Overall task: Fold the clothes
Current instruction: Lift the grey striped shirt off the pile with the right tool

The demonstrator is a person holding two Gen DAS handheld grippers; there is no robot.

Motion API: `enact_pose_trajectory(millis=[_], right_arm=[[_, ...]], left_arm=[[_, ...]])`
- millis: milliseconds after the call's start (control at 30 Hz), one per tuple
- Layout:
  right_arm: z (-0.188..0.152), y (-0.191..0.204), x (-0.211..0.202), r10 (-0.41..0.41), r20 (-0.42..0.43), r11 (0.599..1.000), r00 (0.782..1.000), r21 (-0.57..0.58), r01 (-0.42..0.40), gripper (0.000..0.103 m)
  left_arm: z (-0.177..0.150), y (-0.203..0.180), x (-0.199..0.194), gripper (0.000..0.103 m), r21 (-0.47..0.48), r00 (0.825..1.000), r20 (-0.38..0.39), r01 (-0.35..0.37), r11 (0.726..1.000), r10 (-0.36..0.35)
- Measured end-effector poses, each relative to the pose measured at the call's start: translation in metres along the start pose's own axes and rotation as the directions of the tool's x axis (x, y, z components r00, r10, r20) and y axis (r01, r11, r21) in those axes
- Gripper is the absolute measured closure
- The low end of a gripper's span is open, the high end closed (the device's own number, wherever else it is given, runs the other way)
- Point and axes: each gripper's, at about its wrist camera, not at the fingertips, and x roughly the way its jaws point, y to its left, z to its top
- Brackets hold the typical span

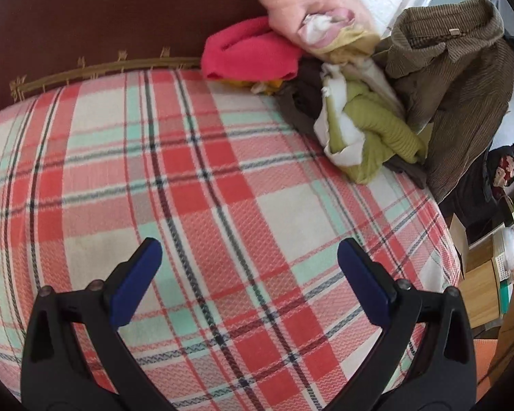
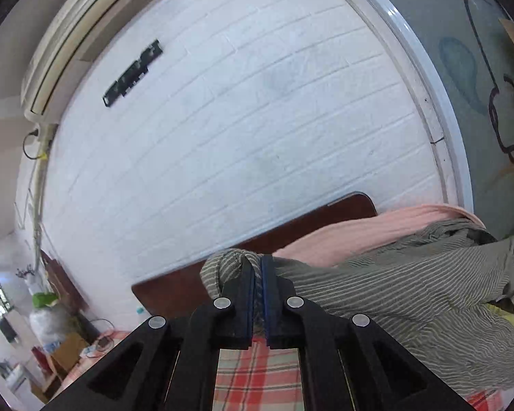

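A grey-green striped cloth garment is pinched by the right gripper; the left gripper is held spread above the red plaid bedcover.

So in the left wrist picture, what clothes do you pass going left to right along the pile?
Red fleece garment → pale pink knit garment → lime green ribbed garment → brown corduroy jacket.

The left tongs angle downward with their blue pads spread wide, gripping nothing. The right tongs point nearly level, clamped tight on striped fabric.
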Motion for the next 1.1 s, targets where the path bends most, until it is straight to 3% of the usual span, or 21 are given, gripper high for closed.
enact_pose_trajectory(millis=[133,200,267,300,333,367,500,567,700,833,900,1000,1100], right_arm=[[0.013,0.053,-0.04,0.12,0.045,0.99,0.992,-0.076,-0.116,0.101],[0.015,0.072,-0.045,0.083,0.026,0.986,0.996,-0.147,-0.078,0.1],[0.006,0.073,-0.034,-0.014,-0.043,0.981,0.999,-0.196,0.005,0.093],[-0.004,0.064,-0.02,-0.079,-0.097,0.972,0.992,-0.23,0.055,0.074],[-0.018,0.053,-0.005,-0.175,-0.144,0.955,0.974,-0.266,0.133,0.052],[-0.032,0.043,0.009,-0.26,-0.19,0.933,0.947,-0.303,0.195,0.042],[-0.1,0.003,0.043,-0.41,-0.382,0.891,0.828,-0.363,0.274,0.04],[-0.131,-0.016,0.048,-0.423,-0.446,0.896,0.788,-0.338,0.29,0.04],[-0.153,-0.043,0.029,-0.345,-0.474,0.937,0.81,-0.219,0.271,0.039],[-0.15,-0.059,0.006,-0.27,-0.453,0.963,0.85,-0.107,0.249,0.029],[-0.148,-0.065,-0.004,-0.264,-0.446,0.963,0.855,-0.082,0.255,0.028],[-0.151,-0.075,-0.012,-0.253,-0.443,0.965,0.86,-0.046,0.26,0.027],[-0.155,-0.084,-0.018,-0.254,-0.441,0.962,0.861,-0.022,0.273,0.027]], left_arm=[[0.012,-0.014,-0.014,0.0,0.047,0.998,0.058,0.002,0.999,-0.005],[0.015,-0.019,-0.019,0.0,0.053,0.998,0.067,0.013,0.998,-0.017],[0.012,-0.022,-0.02,0.0,0.054,0.997,0.065,0.026,0.998,-0.03],[0.008,-0.023,-0.019,0.0,0.055,0.998,0.057,0.033,0.998,-0.036],[0.005,-0.024,-0.018,0.0,0.056,0.998,0.049,0.041,0.998,-0.043],[0.002,-0.026,-0.015,0.0,0.053,0.998,0.034,0.048,0.997,-0.05],[-0.016,-0.044,0.016,0.0,0.031,0.991,-0.084,0.104,0.994,-0.101],[-0.02,-0.057,0.035,0.0,0.01,0.981,-0.141,0.139,0.99,-0.136],[-0.018,-0.091,0.079,0.0,-0.052,0.952,-0.225,0.201,0.978,-0.208],[-0.012,-0.116,0.114,0.0,-0.107,0.93,-0.251,0.25,0.962,-0.27],[-0.007,-0.125,0.13,0.0,-0.132,0.924,-0.254,0.26,0.956,-0.286],[0.003,-0.132,0.144,0.0,-0.157,0.933,-0.21,0.262,0.952,-0.292],[0.015,-0.134,0.155,0.0,-0.24,0.909,-0.185,0.328,0.914,-0.374]])
